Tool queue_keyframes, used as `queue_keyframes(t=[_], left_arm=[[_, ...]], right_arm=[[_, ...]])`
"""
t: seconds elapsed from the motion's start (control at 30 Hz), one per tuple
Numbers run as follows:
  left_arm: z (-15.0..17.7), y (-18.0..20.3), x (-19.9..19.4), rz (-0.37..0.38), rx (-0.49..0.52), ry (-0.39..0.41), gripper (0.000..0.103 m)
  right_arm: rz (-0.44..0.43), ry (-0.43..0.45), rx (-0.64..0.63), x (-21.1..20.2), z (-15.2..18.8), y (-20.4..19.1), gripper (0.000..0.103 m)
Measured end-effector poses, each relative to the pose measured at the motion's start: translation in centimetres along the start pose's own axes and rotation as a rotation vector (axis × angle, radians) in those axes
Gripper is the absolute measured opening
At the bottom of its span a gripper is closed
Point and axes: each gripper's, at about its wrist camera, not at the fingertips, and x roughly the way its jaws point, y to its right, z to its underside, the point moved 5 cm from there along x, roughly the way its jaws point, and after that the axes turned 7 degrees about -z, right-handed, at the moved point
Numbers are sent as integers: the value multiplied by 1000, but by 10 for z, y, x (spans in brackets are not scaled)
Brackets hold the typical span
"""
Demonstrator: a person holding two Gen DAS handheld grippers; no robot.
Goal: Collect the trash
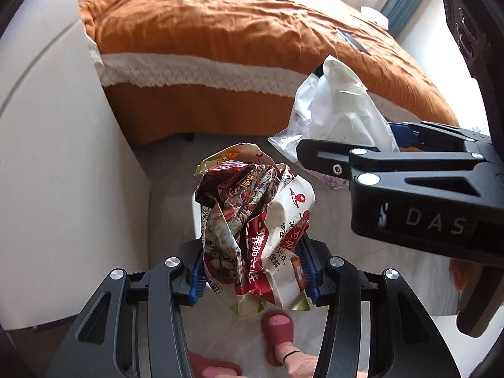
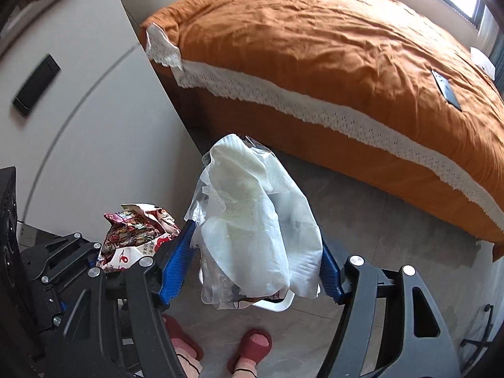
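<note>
My left gripper (image 1: 252, 271) is shut on a crumpled red and white snack wrapper (image 1: 255, 217), held in the air above the floor; the wrapper also shows in the right wrist view (image 2: 135, 236). My right gripper (image 2: 255, 261) is shut on a crumpled clear and white plastic bag (image 2: 252, 220), also seen in the left wrist view (image 1: 337, 116). The two grippers are side by side, the right one to the right of the left one (image 1: 409, 182). A white bin rim (image 2: 277, 305) peeks out just below the plastic bag, mostly hidden.
A bed with an orange cover (image 2: 330, 50) fills the far side, with a dark flat object (image 2: 445, 89) on it. A white cabinet (image 2: 82, 132) stands on the left. Grey tiled floor (image 2: 362, 220) lies below, with the person's feet in red slippers (image 2: 252, 346).
</note>
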Motion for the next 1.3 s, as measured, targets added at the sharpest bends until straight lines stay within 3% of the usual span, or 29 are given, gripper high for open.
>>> queue_keyframes(t=[0.03,0.07,0.1,0.13,0.17,0.3,0.4,0.53,0.77,0.9,1.17,1.3], left_arm=[[5,-2,19,15,-5,-18,49],[9,-2,35,28,-14,-37,56],[13,0,48,46,-24,-53,83],[17,-1,64,62,-35,-77,99],[23,-2,77,53,-45,-90,98],[35,-3,100,20,-67,-147,98],[35,-3,80,-10,-76,-138,98],[24,-9,16,-92,-109,-88,98],[-3,-23,-135,-120,-238,115,98],[-14,-36,-224,-194,-248,244,98],[-7,-86,-350,-420,-282,350,98],[17,-132,-399,-578,-361,324,98]], right_arm=[[10,-13,0,17,7,6,70],[3,-26,6,33,15,11,73],[-10,-39,12,44,19,15,82],[-14,-64,12,58,27,21,90],[-4,-79,11,70,33,27,99],[35,-134,42,84,48,46,99],[38,-134,76,64,46,49,99],[30,-65,87,5,32,32,99],[-1,174,29,-137,-14,-36,99],[-40,281,-42,-200,-36,-85,99],[-177,430,-222,-288,-75,-200,99],[-149,449,-311,-304,-88,-264,99]])
